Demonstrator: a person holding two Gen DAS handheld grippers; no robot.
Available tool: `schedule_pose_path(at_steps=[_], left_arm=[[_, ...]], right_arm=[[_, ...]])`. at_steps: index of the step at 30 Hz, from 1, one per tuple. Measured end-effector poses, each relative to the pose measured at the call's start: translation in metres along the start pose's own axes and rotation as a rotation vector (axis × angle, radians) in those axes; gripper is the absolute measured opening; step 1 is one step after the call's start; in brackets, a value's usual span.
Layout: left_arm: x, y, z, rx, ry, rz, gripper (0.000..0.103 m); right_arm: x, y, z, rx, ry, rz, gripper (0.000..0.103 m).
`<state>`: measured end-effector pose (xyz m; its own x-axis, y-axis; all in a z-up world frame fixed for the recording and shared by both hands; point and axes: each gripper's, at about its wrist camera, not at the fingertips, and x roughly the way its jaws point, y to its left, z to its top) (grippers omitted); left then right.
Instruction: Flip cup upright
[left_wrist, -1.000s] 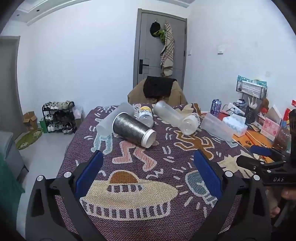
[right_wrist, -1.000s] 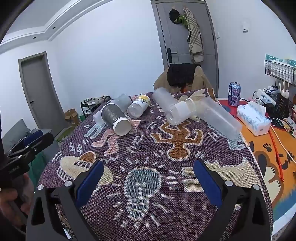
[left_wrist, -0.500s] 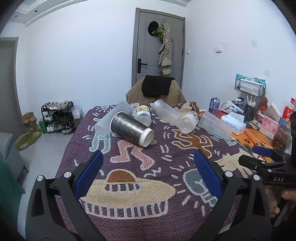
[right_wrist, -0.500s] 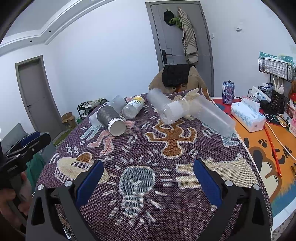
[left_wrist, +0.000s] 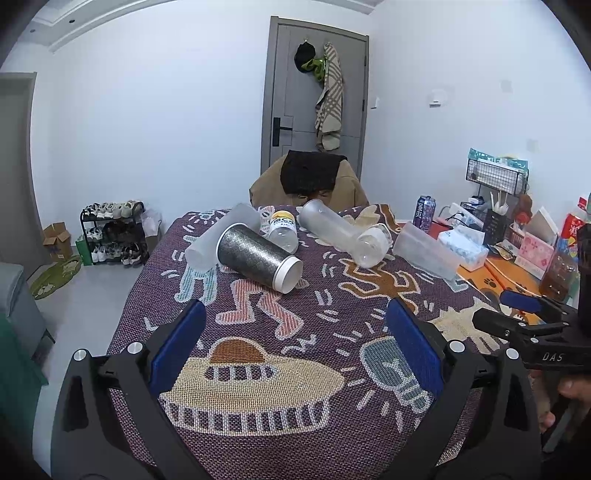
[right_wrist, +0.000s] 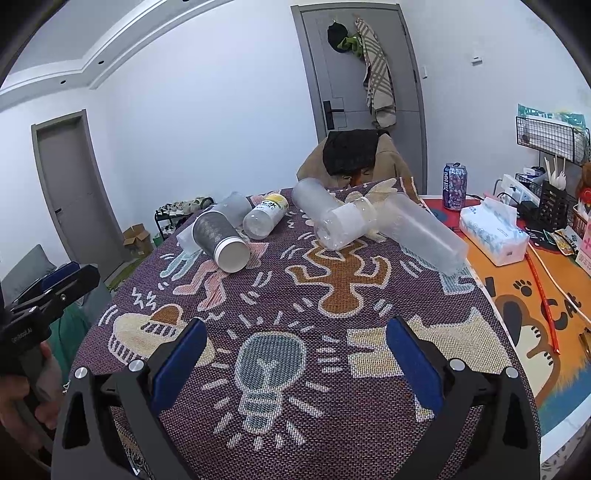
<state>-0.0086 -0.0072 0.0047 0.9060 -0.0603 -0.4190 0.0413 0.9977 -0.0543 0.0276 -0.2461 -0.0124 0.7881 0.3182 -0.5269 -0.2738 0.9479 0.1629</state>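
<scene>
Several cups lie on their sides at the far end of the patterned tablecloth (left_wrist: 266, 373). A dark patterned cup (left_wrist: 258, 256) with a white rim points its mouth toward me; it also shows in the right wrist view (right_wrist: 219, 240). A frosted cup (left_wrist: 218, 236) lies behind it. Clear cups (left_wrist: 340, 230) (right_wrist: 343, 223) lie in the middle, and a long frosted cup (right_wrist: 424, 232) at the right. My left gripper (left_wrist: 295, 339) is open and empty, well short of the cups. My right gripper (right_wrist: 293, 354) is open and empty too.
A small yellow-capped bottle (left_wrist: 282, 229) lies among the cups. A tissue box (right_wrist: 493, 236), a drink can (right_wrist: 454, 181) and desk clutter stand on the orange mat at the right. A chair with a coat (left_wrist: 310, 181) stands behind the table.
Both grippers have shifted slightly; the views tilted a little so the cups sit marginally higher in frame. Both stay open. No cup has moved.
</scene>
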Motion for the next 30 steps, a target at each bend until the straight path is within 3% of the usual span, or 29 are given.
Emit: schedule_pose_path(at_steps=[30], left_arm=[[0.0029,0.0078,0.0001,-0.027,0.014,-0.001,0.097]], right_arm=[[0.0022,0.0007,0.0062,-0.002,0.003,0.021,0.095]])
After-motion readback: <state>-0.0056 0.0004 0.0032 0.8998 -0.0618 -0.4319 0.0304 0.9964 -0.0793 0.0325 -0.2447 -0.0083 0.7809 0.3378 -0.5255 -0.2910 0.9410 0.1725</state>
